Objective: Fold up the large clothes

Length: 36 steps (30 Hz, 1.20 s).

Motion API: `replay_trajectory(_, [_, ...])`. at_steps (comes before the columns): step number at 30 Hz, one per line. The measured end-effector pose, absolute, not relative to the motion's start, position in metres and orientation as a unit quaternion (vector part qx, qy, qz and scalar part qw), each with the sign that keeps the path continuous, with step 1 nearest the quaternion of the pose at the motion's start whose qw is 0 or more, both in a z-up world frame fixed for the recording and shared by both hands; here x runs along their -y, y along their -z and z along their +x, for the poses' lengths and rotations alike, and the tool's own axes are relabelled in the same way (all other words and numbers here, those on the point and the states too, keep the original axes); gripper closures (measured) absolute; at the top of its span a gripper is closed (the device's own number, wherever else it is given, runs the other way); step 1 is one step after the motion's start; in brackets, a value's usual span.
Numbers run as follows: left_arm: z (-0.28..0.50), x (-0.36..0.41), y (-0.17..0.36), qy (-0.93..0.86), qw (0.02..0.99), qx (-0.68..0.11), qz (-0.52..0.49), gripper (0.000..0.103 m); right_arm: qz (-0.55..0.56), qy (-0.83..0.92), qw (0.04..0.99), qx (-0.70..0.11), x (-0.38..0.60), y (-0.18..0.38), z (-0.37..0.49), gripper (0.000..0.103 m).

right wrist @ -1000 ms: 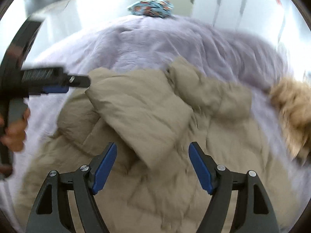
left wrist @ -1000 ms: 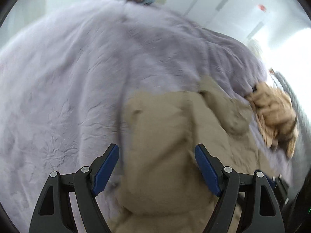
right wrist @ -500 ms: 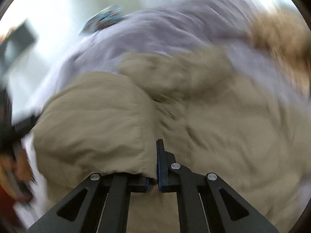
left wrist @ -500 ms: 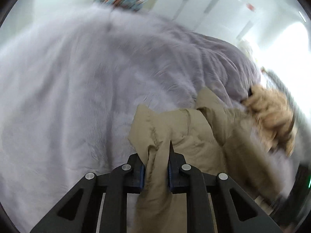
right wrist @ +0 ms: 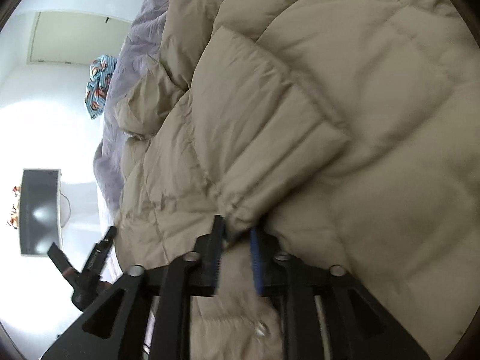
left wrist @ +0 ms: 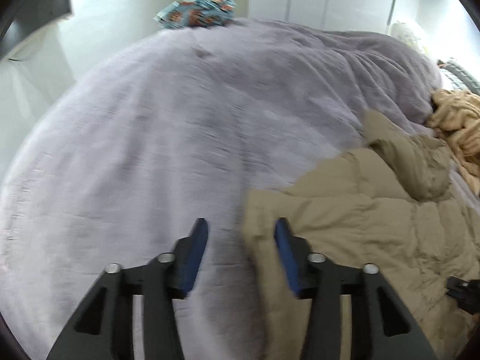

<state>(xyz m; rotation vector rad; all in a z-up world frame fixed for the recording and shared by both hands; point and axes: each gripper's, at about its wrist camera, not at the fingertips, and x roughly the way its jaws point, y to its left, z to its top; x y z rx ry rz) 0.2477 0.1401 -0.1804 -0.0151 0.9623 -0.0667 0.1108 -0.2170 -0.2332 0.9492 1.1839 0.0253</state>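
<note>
A lilac bedspread [left wrist: 168, 138] covers the bed. The left gripper [left wrist: 240, 234], jaws just parting, holds nothing beside the tan puffer jacket [left wrist: 360, 225] (lying toward the right). The right gripper [right wrist: 237, 234], jaws just loosening, straddles a jacket cuff [right wrist: 240, 213]

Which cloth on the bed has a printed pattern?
The blue bundle at the far edge; the beige coat, lilac blanket and tan fur are plain.
</note>
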Motion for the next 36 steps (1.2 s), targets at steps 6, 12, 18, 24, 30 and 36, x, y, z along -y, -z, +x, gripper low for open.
replay_trajectory(6, [0.216,-0.156,0.154,0.046,0.882,-0.469,-0.026,0.053,0.325,0.009,0.790,-0.520,0.236,0.188,0.098,0.072])
replay_trajectory(12, [0.187,-0.102,0.182,0.096,0.859,-0.502,0.005,0.053,0.242,0.002,0.832,-0.499,0.232,0.171,0.130,0.074])
replay_trajectory(18, [0.188,-0.111,0.222,0.066,0.846,-0.530,-0.006,0.050,0.242,0.022,0.795,-0.556,0.229,0.218,0.136,0.077])
replay_trajectory(24, [0.190,-0.117,0.217,0.049,0.843,-0.536,-0.002,0.041,0.255,0.020,0.787,-0.562,0.233,0.219,0.119,0.077])
replay_trajectory(30, [0.165,-0.100,0.185,0.043,0.846,-0.531,0.010,0.041,0.269,0.008,0.784,-0.560,0.246,0.198,0.091,0.066])
replay_trajectory(36, [0.130,-0.056,0.171,0.059,0.834,-0.547,0.037,0.041,0.311,0.014,0.761,-0.569,0.260,0.193,0.044,0.052])
